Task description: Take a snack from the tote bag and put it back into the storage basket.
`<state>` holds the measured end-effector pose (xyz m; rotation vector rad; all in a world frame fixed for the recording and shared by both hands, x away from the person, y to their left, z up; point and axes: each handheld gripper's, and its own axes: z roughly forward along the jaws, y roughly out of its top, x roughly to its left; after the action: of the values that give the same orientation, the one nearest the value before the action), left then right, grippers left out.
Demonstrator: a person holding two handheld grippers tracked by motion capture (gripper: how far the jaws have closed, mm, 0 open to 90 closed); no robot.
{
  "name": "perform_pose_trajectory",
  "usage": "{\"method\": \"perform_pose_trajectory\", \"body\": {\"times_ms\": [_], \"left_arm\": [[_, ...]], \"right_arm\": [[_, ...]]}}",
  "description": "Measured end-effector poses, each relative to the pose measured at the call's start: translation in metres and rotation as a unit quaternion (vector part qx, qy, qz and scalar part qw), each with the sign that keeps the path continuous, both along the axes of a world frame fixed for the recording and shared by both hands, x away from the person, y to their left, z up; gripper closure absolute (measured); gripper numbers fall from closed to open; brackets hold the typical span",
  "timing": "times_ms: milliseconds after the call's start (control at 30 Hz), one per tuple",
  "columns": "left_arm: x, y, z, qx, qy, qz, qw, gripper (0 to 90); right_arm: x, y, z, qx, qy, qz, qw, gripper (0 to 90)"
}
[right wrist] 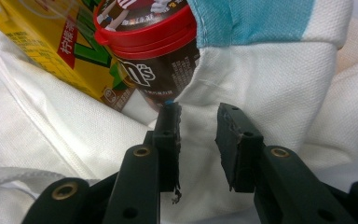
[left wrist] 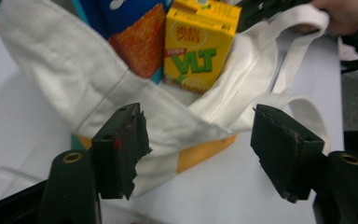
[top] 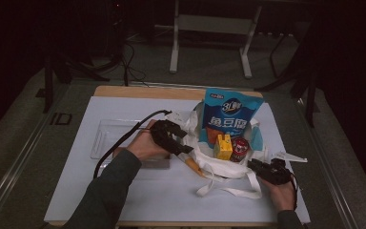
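A white tote bag (top: 208, 162) lies open on the table. In it stand a blue snack pouch (top: 231, 114), a yellow juice box (top: 223, 147) and a red-lidded M&M's tub (top: 239, 149). My left gripper (top: 183, 149) is at the bag's left rim. In the left gripper view it is open (left wrist: 203, 149), its jaws wide apart on either side of the bag's edge (left wrist: 177, 126), with the juice box (left wrist: 198, 46) beyond. My right gripper (top: 255, 164) is at the bag's right rim. Its jaws (right wrist: 200, 135) stand a narrow gap apart over the white cloth (right wrist: 270, 93), just below the tub (right wrist: 149, 42).
A clear plastic tray (top: 109, 136) lies left of the bag, partly under my left hand. White paper (top: 100, 191) covers the wooden table. The bag's straps (top: 228, 191) trail toward the front edge. Legs of a metal stand (top: 174, 47) rise behind the table.
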<state>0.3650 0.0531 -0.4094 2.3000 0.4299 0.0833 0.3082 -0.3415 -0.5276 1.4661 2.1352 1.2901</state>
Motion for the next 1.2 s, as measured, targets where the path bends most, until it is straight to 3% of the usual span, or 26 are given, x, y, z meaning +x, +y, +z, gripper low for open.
{"method": "perform_pose_trajectory", "body": {"times_ms": [233,433,667,1200], "left_arm": [[-0.003,-0.017,0.001,-0.003,-0.021,0.019,0.9996,39.7],[-0.003,-0.034,-0.003,0.004,-0.028,0.02,0.9994,39.1],[0.0,-0.051,-0.008,0.017,-0.028,0.02,0.9993,38.6],[0.004,-0.076,-0.012,0.018,-0.028,0.006,0.9994,33.4]], "right_arm": [[0.0,0.0,0.0,0.0,0.0,-0.001,1.0,69.5],[0.0,0.0,0.0,0.001,0.0,0.0,1.0,69.5],[0.0,0.0,0.0,0.001,0.0,0.001,1.0,69.5],[0.0,0.0,0.0,0.0,0.0,0.001,1.0,69.5]]}}
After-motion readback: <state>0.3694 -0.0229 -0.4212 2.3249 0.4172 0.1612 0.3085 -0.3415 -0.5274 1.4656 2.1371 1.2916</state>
